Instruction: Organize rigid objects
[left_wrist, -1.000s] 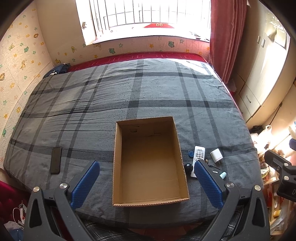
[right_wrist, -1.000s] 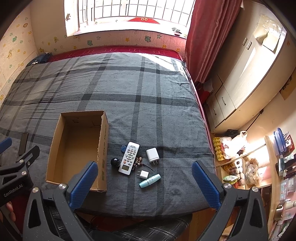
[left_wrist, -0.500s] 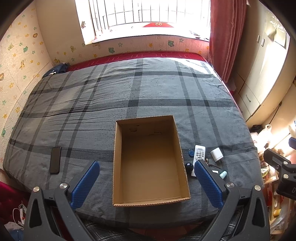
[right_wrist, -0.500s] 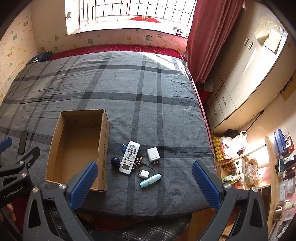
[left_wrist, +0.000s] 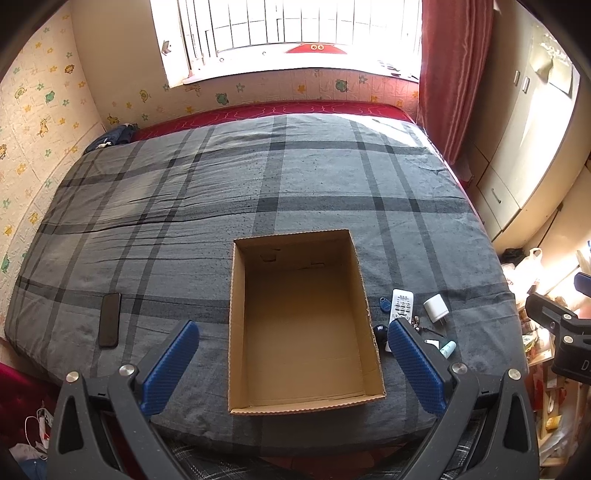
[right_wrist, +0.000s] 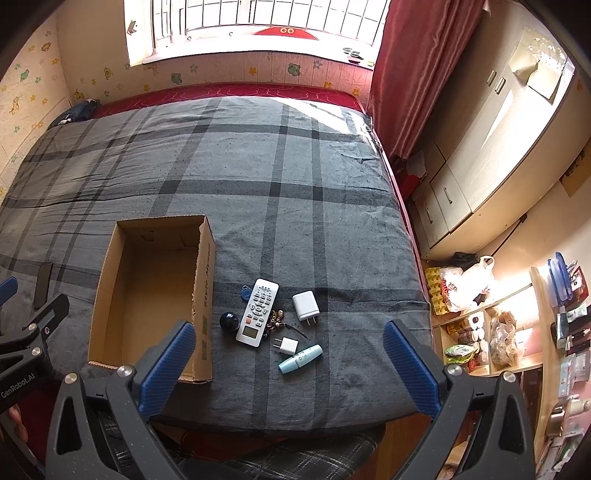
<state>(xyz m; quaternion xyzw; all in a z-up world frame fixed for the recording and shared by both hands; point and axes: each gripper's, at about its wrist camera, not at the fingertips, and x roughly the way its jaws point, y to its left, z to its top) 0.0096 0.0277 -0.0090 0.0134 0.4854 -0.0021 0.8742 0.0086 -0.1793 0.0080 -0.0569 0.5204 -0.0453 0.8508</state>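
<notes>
The white remote control (right_wrist: 258, 312), two white chargers (right_wrist: 305, 305), a dark ball (right_wrist: 229, 321) and a teal tube (right_wrist: 300, 358) lie clustered at lower centre, just right of the empty cardboard box (right_wrist: 110, 266) on the plaid bedspread (right_wrist: 295, 177). Nothing is packed yet; the right gripper (right_wrist: 289, 353), spread wide and empty, likely must descend onto one item. The left gripper (left_wrist: 290, 355) is equally released. "GenRobot.AI" is readable at lower left.

We see a bed (left_wrist: 258, 177) under a grey plaid cover, its far edge against a barred window (left_wrist: 288, 33) pouring in daylight. Cartoon-sticker wallpaper (left_wrist: 33, 122) lines the left wall. A red curtain (right_wrist: 410, 74) hangs beside cream cabinets (right_wrist: 480, 147); cluttered shelves (right_wrist: 517, 332) stand nearer.
</notes>
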